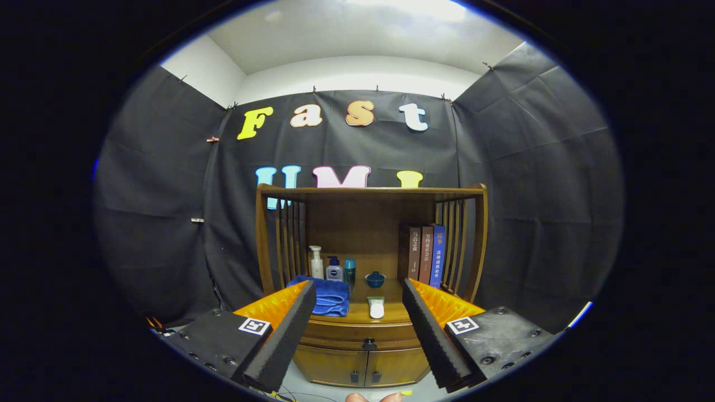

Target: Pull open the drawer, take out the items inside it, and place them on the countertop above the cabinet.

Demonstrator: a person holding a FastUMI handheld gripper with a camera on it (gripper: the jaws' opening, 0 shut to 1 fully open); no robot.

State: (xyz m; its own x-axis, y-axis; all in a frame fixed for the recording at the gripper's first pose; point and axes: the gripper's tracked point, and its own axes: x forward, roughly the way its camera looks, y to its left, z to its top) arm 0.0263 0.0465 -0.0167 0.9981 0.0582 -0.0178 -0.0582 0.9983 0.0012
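A wooden cabinet (pixel 368 357) stands ahead of me against the booth wall. Its drawer (pixel 363 333) sits closed under the countertop (pixel 385 314), with a small dark knob (pixel 368 344) at its middle. My gripper (pixel 357 335) is held open and apart from the cabinet, the knob showing in the gap between the two fingers (pixel 279 340). Nothing is held. The drawer's contents are hidden.
On the countertop lie a folded blue towel (pixel 327 296), a small white object (pixel 376 307), a blue lidded pot (pixel 375 278), three bottles (pixel 333 268) and three upright books (pixel 424 254). Slatted sides and a top shelf (pixel 371 192) enclose it. Two lower doors (pixel 363 368) sit beneath.
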